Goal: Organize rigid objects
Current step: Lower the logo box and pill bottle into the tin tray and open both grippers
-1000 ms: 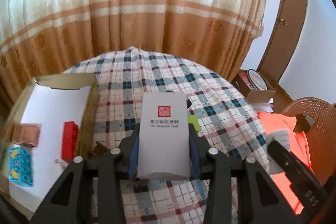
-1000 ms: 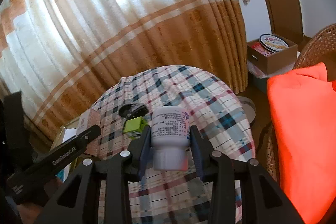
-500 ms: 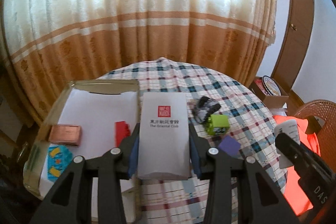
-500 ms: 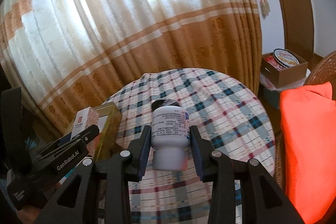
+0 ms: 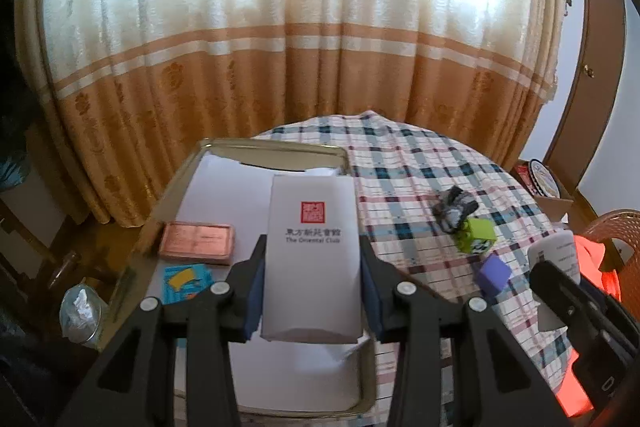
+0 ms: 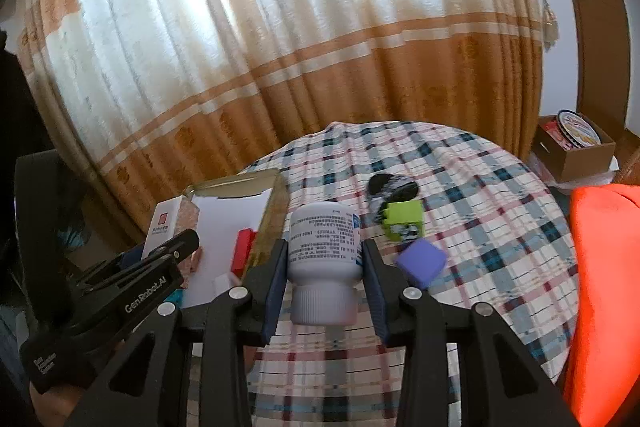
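My left gripper is shut on a white box with a red seal and holds it above the gold-rimmed tray lined with white paper. In the tray lie a copper-pink box and a blue and yellow box; a red block shows in the right wrist view. My right gripper is shut on a white pill bottle, cap toward me, above the plaid table just right of the tray. A green cube, a purple cube and a black-grey object lie on the cloth.
The round table has a plaid cloth. Curtains hang behind it. An orange cloth lies on a wicker chair at the right. A cardboard box with a round tin sits on the floor. A glass jar stands left of the tray.
The left gripper has swung left with the white box, so the tray now lies directly under it. The right gripper with the bottle has come closer to the tray and the cubes.
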Motion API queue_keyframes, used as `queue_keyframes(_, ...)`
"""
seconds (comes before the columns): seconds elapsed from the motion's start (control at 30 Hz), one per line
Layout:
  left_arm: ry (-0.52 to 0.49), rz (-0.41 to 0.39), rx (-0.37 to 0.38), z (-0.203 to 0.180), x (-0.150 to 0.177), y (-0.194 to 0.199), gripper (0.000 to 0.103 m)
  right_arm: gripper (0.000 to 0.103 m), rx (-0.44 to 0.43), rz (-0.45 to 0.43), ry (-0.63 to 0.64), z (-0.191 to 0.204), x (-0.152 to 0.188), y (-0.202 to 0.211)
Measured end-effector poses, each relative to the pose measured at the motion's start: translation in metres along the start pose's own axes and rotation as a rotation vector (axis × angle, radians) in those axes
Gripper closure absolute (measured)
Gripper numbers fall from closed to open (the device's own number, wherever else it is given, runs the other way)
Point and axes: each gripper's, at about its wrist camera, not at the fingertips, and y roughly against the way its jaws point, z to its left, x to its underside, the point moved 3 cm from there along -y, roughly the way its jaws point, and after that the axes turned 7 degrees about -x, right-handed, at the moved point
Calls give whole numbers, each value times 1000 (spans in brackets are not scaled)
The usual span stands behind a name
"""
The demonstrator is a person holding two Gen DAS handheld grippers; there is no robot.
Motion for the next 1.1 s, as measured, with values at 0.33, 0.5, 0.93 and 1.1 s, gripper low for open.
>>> queue_keyframes(0.33, 43, 27, -60, 41, 15, -5, 63, 64, -64, 53, 61, 42, 13, -20)
queue_keyframes(0.5, 57, 53, -85, 61, 25, -11, 63, 64, -95, 85, 95, 62, 22, -33)
queue_keyframes(0.93, 108, 96, -148, 106, 37, -21, 63, 64, -167, 169, 167, 102, 44, -67)
queue_keyframes(1.1, 106, 114, -144, 110, 40, -27, 63, 64, -179, 196, 181, 113, 50, -78)
